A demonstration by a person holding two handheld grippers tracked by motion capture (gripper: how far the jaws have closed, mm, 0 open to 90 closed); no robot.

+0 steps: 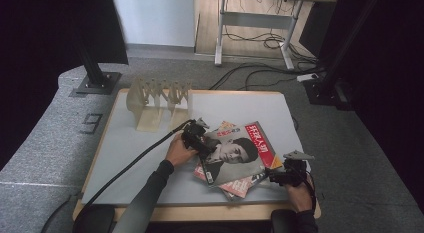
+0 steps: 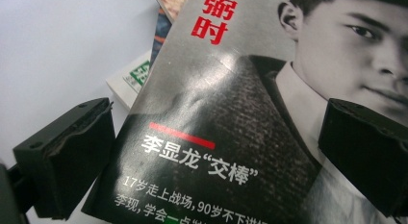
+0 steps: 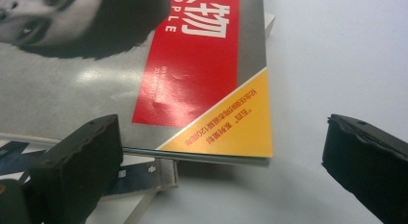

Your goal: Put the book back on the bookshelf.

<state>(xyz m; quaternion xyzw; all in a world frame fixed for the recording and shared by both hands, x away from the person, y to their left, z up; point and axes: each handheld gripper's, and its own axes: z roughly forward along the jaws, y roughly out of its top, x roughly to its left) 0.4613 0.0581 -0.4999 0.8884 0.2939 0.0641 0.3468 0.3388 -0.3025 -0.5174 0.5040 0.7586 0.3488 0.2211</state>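
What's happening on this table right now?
A person holds a gripper in each hand over a small stack of magazines on the white table. The left gripper is open, its jaws either side of the left edge of the top magazine, the one with a portrait cover. The right gripper is open too, at that magazine's yellow corner, not closed on it. A wooden rack stands at the table's far left.

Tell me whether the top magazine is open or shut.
Shut. The top magazine lies flat, front cover up, on the stack; its pages show as one closed edge in the right gripper view. Both grippers' jaws stand open beside it.
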